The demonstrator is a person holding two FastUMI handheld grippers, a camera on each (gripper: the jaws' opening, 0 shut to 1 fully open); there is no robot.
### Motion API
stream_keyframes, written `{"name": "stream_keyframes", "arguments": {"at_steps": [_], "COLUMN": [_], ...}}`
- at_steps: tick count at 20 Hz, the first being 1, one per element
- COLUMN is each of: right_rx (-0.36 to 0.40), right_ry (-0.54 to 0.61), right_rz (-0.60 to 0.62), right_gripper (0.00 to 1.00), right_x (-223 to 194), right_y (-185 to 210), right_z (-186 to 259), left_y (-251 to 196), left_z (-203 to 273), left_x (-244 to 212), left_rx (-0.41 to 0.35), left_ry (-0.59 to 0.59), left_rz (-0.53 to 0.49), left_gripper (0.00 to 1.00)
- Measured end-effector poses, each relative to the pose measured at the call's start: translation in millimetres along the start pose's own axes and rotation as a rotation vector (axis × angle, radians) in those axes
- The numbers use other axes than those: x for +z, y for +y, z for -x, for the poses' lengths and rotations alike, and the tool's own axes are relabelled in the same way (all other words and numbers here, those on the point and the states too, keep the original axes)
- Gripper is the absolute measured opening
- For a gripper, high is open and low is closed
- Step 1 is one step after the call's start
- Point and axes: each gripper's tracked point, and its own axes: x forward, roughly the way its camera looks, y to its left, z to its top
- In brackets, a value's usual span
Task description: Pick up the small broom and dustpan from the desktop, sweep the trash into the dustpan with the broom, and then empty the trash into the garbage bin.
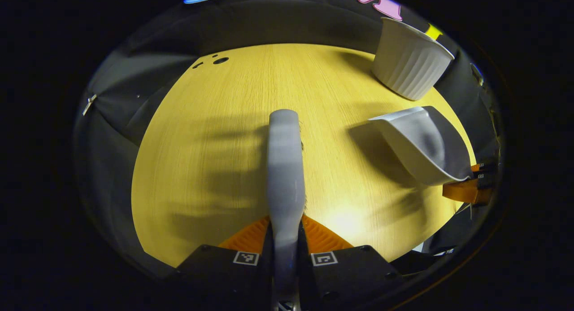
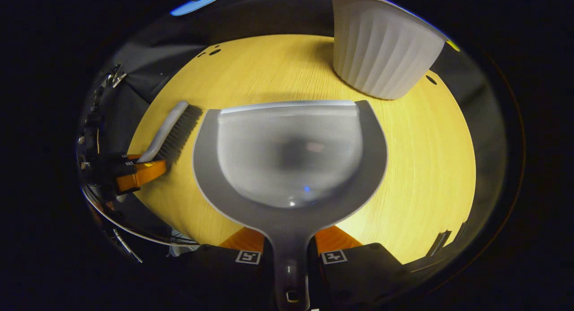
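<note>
Yellow wood-grain desktop (image 1: 215, 158), dark cloth behind. Left gripper (image 1: 285, 239) clamped on broom (image 1: 285, 167) handle; long axis points 12 o'clock, bristles mostly hidden under the back. Right gripper (image 2: 289, 246) clamped on dustpan (image 2: 289, 158) handle; mouth faces 12 o'clock, contents blurred, can't make out trash. Ribbed white garbage bin (image 2: 381, 50) stands at 1 o'clock, rim cut off.
</note>
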Motion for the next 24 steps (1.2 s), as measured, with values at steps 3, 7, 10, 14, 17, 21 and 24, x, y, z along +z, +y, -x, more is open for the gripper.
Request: {"name": "stream_keyframes", "arguments": {"at_steps": [3, 7, 10, 14, 17, 21, 24], "right_rx": [-0.017, -0.023, -0.001, 0.050, 0.045, 0.059, 0.073], "right_ry": [0.022, 0.007, 0.001, -0.044, -0.084, -0.192, -0.297], "right_rz": [0.014, 0.037, -0.001, -0.025, -0.009, -0.007, -0.024], "right_gripper": [0.35, 0.51, 0.46, 0.82, 1.00, 0.99, 0.99], "right_x": [0.7, 0.5, 3.8, 12.1, 17.5, 38.2, 61.7], "right_y": [-0.7, 1.8, 6.0, 17.9, 17.6, 22.0, 26.1], "right_z": [0.3, 0.2, 1.9, 15.1, 35.1, 75.3, 111.1], "left_y": [-2.1, -6.6, -9.3, -21.0, -24.7, -23.6, -25.5], "left_z": [1.0, 2.8, 7.8, 23.4, 38.3, 72.0, 105.9], "left_x": [-1.3, -7.6, -7.2, -4.8, -5.2, 0.2, 15.8], "left_rx": [0.016, 0.011, 0.006, -0.023, -0.028, -0.012, -0.006], "left_ry": [0.006, 0.019, 0.008, -0.037, -0.066, -0.138, -0.236], "left_rz": [-0.023, -0.029, -0.043, -0.037, -0.027, -0.042, -0.038], "left_gripper": [0.25, 0.30, 0.31, 0.69, 0.80, 0.98, 0.97]}}
